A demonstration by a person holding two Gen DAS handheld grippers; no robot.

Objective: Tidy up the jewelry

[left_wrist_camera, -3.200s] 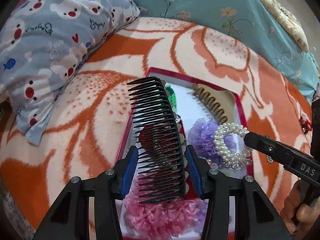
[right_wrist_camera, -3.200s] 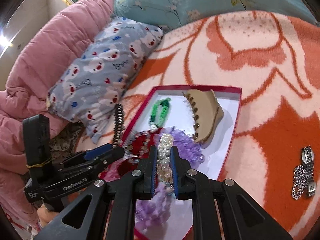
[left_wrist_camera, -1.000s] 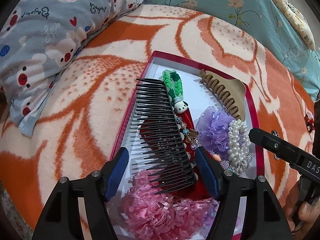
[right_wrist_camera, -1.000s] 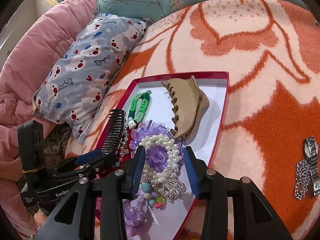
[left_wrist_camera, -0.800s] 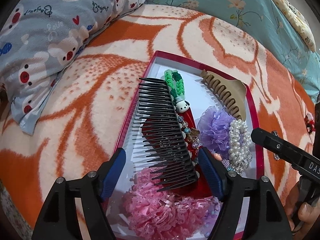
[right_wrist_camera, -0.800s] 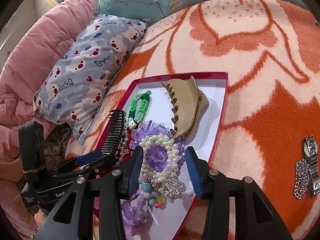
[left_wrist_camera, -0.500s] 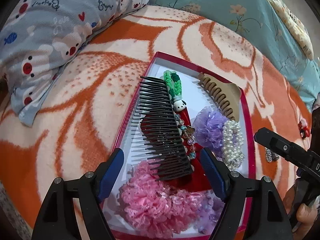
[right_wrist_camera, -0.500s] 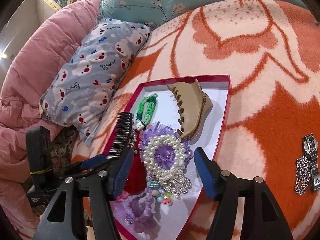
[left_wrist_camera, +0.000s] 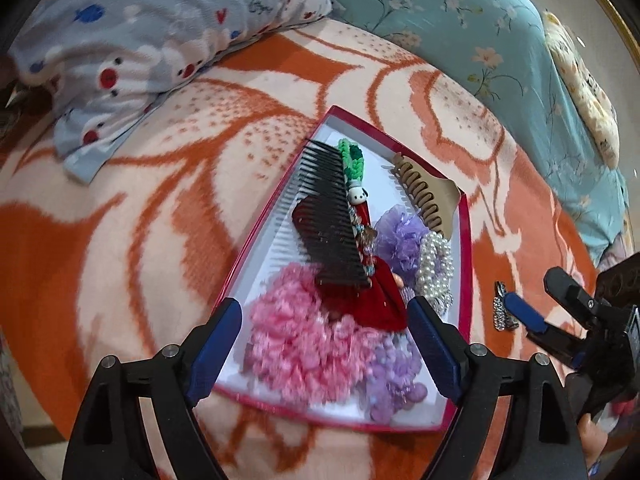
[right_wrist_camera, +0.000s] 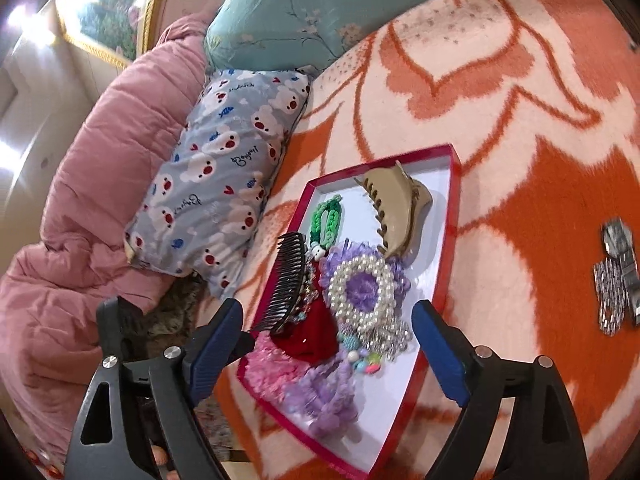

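Observation:
A red-rimmed box (left_wrist_camera: 467, 256) lies on the orange-and-cream blanket. Inside lie a black comb (left_wrist_camera: 328, 216), a green braided tie (left_wrist_camera: 352, 160), a beige claw clip (left_wrist_camera: 424, 196), a pearl bracelet (left_wrist_camera: 436, 256) on a purple scrunchie (left_wrist_camera: 400, 232), and a pink scrunchie (left_wrist_camera: 304, 336). My left gripper (left_wrist_camera: 324, 312) hangs over the box's near end, jaws opening, with nothing pressed between the pads. My right gripper (right_wrist_camera: 328, 314) hovers above the pearl bracelet (right_wrist_camera: 362, 292) and comb (right_wrist_camera: 286, 288), jaws also opening, gripping nothing. It shows in the left view (left_wrist_camera: 540, 300) over the blanket.
A silver chain and watch (right_wrist_camera: 616, 280) lie on the blanket right of the box. A bear-print pillow (right_wrist_camera: 224, 176) sits left of the box (right_wrist_camera: 380, 161), with a pink quilt (right_wrist_camera: 80, 184) beyond it and a teal floral pillow (left_wrist_camera: 480, 40) at the back.
The comb and the pearl bracelet have been let go into the box. Both pairs of jaws have spread wider, and both grippers have drawn back and up from the box.

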